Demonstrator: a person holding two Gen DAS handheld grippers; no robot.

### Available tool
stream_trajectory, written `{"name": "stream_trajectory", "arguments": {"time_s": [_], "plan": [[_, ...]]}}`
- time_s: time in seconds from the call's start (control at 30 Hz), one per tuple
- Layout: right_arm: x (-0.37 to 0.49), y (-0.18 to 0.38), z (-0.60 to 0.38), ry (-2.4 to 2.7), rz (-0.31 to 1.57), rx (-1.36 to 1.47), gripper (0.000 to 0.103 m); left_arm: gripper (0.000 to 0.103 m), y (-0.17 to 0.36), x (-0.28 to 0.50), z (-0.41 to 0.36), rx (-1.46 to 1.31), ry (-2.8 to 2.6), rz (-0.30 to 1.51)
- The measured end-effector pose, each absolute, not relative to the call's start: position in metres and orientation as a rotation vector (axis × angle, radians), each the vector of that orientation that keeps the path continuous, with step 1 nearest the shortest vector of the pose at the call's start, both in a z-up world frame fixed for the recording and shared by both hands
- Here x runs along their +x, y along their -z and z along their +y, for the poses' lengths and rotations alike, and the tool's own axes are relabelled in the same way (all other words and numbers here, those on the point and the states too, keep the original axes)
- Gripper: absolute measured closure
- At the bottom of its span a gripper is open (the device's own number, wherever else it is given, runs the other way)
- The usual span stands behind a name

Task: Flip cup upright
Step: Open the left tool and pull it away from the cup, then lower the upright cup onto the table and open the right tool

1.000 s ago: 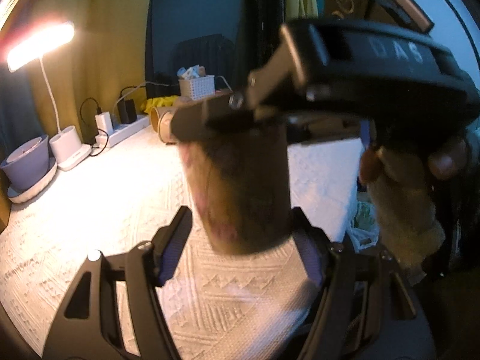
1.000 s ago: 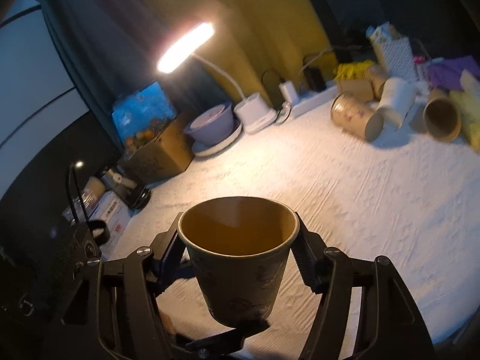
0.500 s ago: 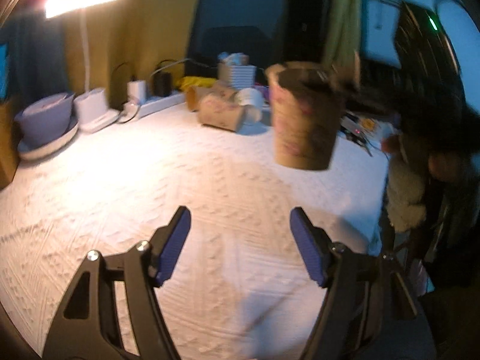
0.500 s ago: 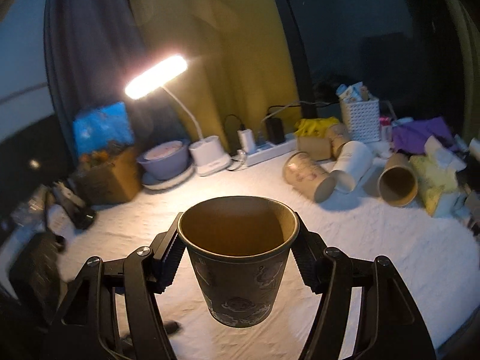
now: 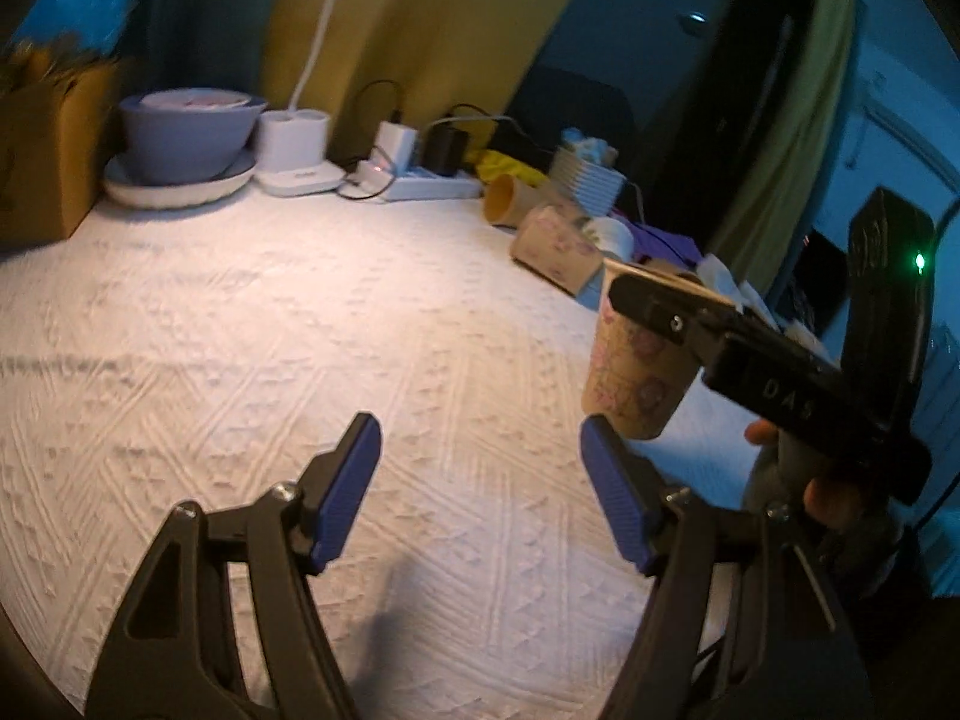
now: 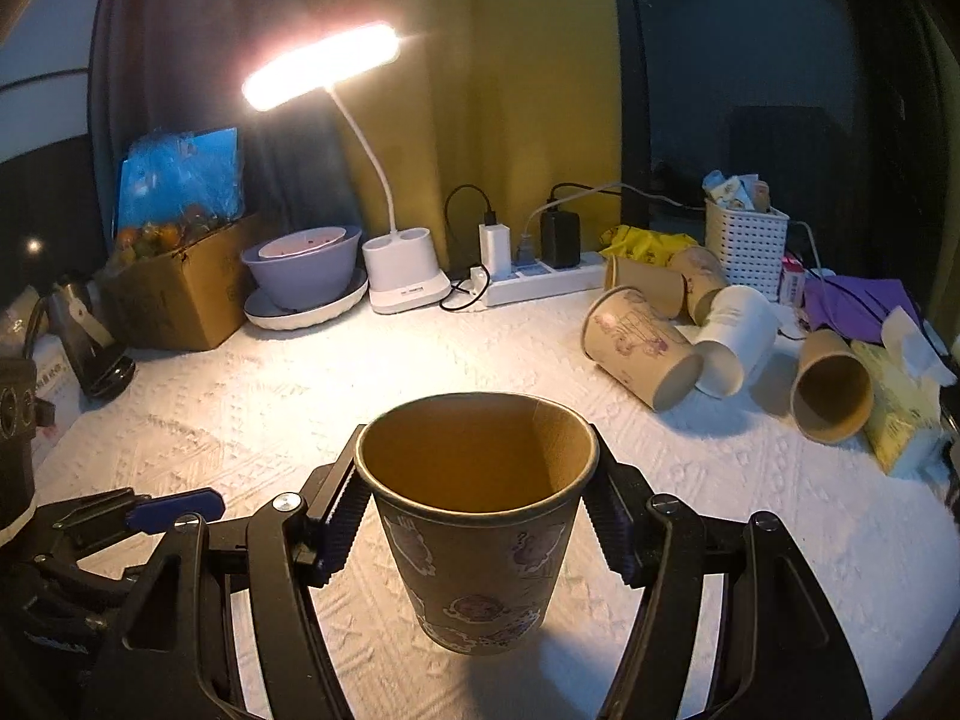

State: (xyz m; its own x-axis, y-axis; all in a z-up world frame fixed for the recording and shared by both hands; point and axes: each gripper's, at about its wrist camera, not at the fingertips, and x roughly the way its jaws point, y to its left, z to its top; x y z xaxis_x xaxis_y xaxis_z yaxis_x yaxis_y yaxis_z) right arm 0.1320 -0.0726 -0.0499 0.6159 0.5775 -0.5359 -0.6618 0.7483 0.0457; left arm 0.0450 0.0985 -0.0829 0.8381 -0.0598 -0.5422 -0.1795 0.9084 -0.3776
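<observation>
My right gripper [image 6: 477, 510] is shut on a brown paper cup [image 6: 480, 546] with purple cartoon prints, held upright, mouth up, just above the white textured cloth [image 6: 240, 396]. The same cup [image 5: 636, 372] shows in the left wrist view at the right, clamped by the right gripper [image 5: 660, 312]. My left gripper [image 5: 480, 480] is open and empty, low over the cloth to the left of the cup; its blue pad [image 6: 174, 507] shows at the left of the right wrist view.
Several paper cups lie on their sides at the back right, among them a printed one [image 6: 642, 348], a white one [image 6: 732, 336] and a brown one [image 6: 831, 384]. A desk lamp [image 6: 402, 276], bowl [image 6: 306, 264], power strip [image 6: 540, 285], white basket [image 6: 744, 240] and cardboard box [image 6: 174, 288] line the back.
My left gripper has let go of the cup and drawn back to the left. My right gripper has turned to face the table and lowered the upright cup towards the cloth.
</observation>
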Motion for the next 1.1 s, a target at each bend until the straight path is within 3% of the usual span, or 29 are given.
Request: {"name": "stream_trajectory", "arguments": {"time_s": [1.1], "plan": [[0.111,0.068,-0.075,-0.581,0.611,-0.256,0.034,0.032,0.083,0.048,0.096,-0.418,-0.065,0.584]]}}
